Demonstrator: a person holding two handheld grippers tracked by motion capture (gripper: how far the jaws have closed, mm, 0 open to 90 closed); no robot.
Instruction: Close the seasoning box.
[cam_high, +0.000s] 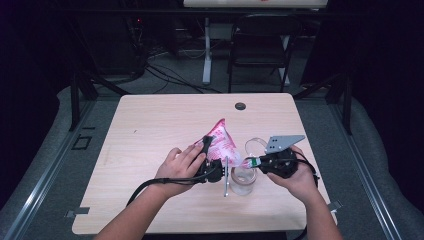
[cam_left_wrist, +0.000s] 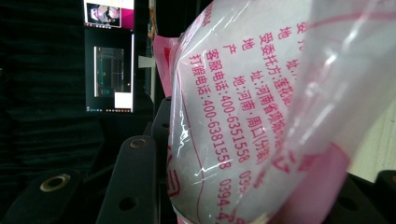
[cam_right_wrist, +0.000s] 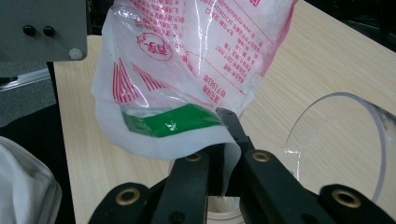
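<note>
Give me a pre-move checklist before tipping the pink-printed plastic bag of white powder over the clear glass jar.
1. Left gripper clamps the pink-printed plastic bag of white powder around its body: ok.
2. Right gripper pinches the bag's lower edge by the green strip: ok.
3. Bag lifted off the wooden table: ok.
4. Clear glass jar upright under the bag: ok.
5. Bag corner already open: cannot tell.
6. Clear curved lid out of the way: ok.
</note>
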